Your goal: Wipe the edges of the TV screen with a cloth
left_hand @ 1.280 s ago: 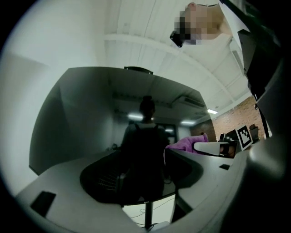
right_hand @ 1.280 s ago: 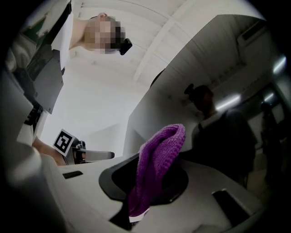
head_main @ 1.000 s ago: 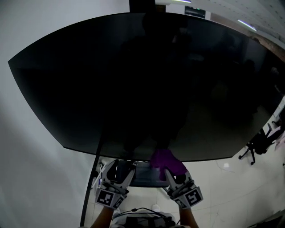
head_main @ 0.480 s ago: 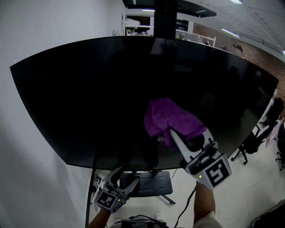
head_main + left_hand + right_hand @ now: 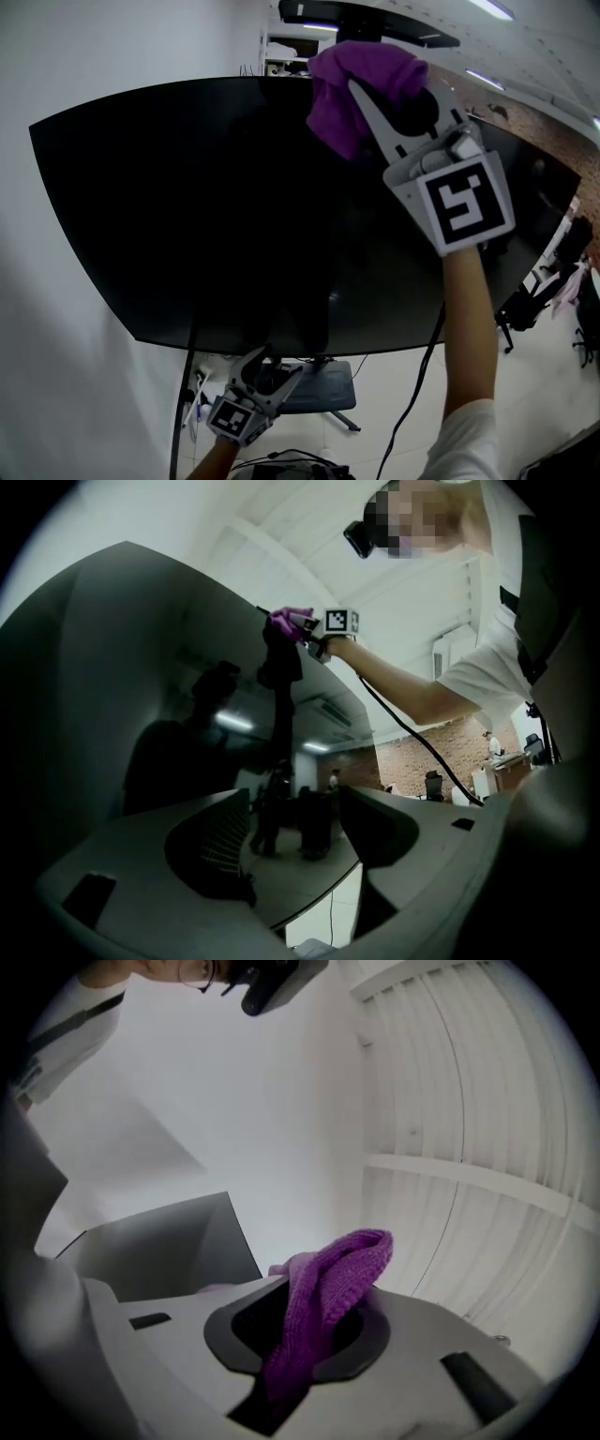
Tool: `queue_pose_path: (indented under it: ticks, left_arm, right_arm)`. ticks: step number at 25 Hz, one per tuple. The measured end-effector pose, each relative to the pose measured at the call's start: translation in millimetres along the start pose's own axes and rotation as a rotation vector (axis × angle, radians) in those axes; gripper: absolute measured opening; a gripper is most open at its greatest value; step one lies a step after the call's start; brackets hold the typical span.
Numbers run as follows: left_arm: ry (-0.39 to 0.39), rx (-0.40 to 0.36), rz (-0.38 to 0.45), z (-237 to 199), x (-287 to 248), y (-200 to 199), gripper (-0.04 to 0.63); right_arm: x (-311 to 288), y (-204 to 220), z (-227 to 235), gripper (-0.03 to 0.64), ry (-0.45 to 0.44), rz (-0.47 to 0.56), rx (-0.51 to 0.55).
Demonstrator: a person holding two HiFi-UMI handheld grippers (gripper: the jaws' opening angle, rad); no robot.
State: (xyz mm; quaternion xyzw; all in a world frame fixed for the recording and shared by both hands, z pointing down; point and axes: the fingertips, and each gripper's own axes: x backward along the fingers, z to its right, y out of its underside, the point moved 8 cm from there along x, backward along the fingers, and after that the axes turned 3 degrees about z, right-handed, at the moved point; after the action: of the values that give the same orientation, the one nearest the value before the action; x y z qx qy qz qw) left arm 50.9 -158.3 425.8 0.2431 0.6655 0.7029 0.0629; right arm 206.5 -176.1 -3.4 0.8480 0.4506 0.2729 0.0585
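Note:
The big black TV screen fills the head view. My right gripper is raised to the screen's top edge, shut on a bunched purple cloth that lies over that edge. In the right gripper view the cloth hangs out between the jaws, with a grey slab of the TV behind. My left gripper hangs below the screen's bottom edge, open and holding nothing. The left gripper view looks up the dark screen to the cloth; its own jaws stand apart.
The TV's stand base sits on the floor below the screen, with a black cable hanging beside my right arm. An office chair stands at the right. A white wall runs along the left.
My right gripper has carried the purple cloth from below the screen's bottom edge up across the screen to its top edge. The left gripper has stayed low.

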Motion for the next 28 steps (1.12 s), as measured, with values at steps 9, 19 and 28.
queue_pose_path:
  ticks: [9,19,28]
  left_arm:
    - [0.248,0.096,0.009,66.8,-64.5,3.4,0.282]
    - [0.493,0.126,-0.023,148.1,-149.6,20.4,0.282]
    - [0.667,0.141,-0.054,231.8,-208.1,45.5,0.282]
  right_arm:
    - [35.0,35.2,47.5,0.08,0.05,-0.134,0.032]
    - [168.3,126.7,145.4,0.081,0.27,-0.288,-0.014]
    - [277.1,198.8,221.1,0.081,0.429,-0.463,0.053]
